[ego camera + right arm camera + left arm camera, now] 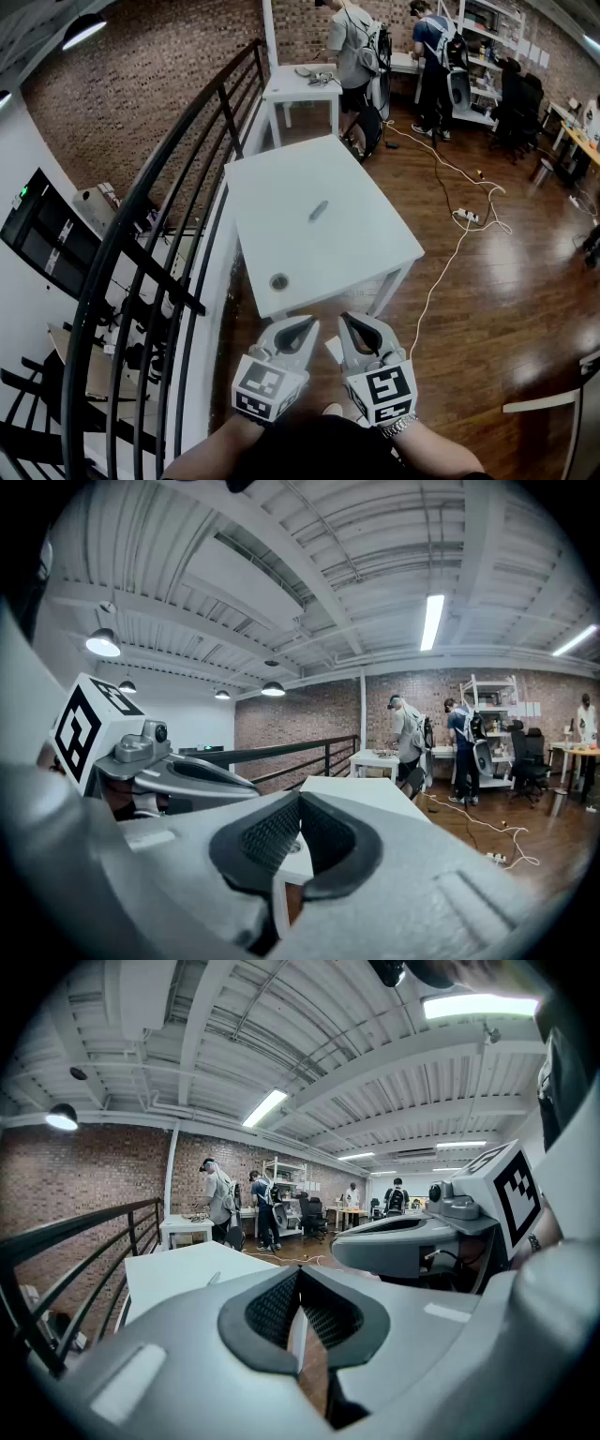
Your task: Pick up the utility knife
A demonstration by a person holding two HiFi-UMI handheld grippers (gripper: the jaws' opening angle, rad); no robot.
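Observation:
The utility knife, a slim grey thing, lies near the middle of the white table. In the left gripper view the knife shows as a small sliver far ahead on the table. Both grippers hover side by side off the table's near edge, well short of the knife. My left gripper is shut with nothing between its pads. To its right, my right gripper is also shut and empty. Each gripper view shows the other gripper beside it.
A small round disc sits near the table's front left corner. A black railing runs along the left. A second white table and two standing people are at the back. White cables trail over the wooden floor at right.

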